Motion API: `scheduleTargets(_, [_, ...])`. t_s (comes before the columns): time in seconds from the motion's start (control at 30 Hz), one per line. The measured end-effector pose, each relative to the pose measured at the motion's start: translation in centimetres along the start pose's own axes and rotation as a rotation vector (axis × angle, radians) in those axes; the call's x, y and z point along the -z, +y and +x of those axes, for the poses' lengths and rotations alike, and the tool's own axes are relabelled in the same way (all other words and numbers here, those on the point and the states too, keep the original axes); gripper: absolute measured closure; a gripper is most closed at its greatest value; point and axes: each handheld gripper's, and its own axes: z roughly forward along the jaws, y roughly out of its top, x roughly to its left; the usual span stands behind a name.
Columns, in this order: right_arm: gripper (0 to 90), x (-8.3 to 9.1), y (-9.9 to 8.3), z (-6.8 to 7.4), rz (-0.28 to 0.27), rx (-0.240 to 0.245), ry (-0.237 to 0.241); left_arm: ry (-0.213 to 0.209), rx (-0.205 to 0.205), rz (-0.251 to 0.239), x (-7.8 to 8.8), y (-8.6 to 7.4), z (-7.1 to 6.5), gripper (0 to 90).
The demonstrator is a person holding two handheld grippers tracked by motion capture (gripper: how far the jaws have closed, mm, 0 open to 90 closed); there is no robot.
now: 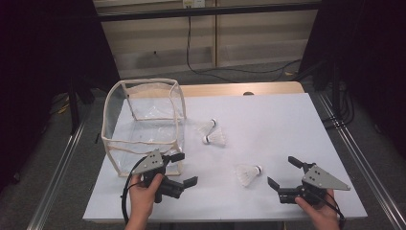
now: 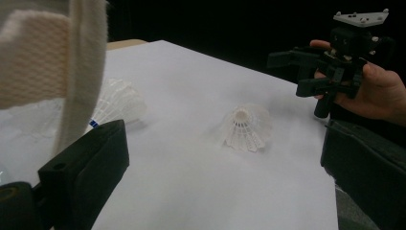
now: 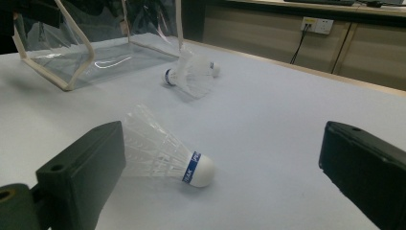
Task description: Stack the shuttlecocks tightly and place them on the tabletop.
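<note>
White shuttlecock (image 1: 248, 173) on side, cork toward right gripper (image 1: 285, 174).

Bag trim (image 2: 72, 62) — blurred, hiding two shuttlecocks (image 2: 117, 103).

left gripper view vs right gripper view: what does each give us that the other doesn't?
Left gripper view adds: a hand holding the right claw, jaws apart, plus the cream trim of the bag up close. Right gripper view adds: the blue band on the near shuttlecock, and a wall socket with a cable. Shared: that shuttlecock lying on the white table, the clear bag, and two more shuttlecocks beside it.
</note>
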Motion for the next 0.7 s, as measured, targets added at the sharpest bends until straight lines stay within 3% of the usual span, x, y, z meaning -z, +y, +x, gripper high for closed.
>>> scheduleTargets(0.37, [1.6, -0.3, 0.2, 0.1, 0.008, 0.001, 0.004, 0.027, -0.023, 0.018, 1.2, -0.9, 0.7, 2.7])
scheduleTargets(0.53, [1.7, -0.7, 0.5, 0.4, 0.015, 0.006, 0.007, 0.034, -0.018, 0.030, 2.0, -1.3, 0.6, 2.4])
scheduleTargets(0.7, [1.8, -1.0, 0.8, 0.6, 0.025, 0.020, 0.014, 0.042, -0.009, 0.012, 3.1, -1.8, 0.9, 2.1])
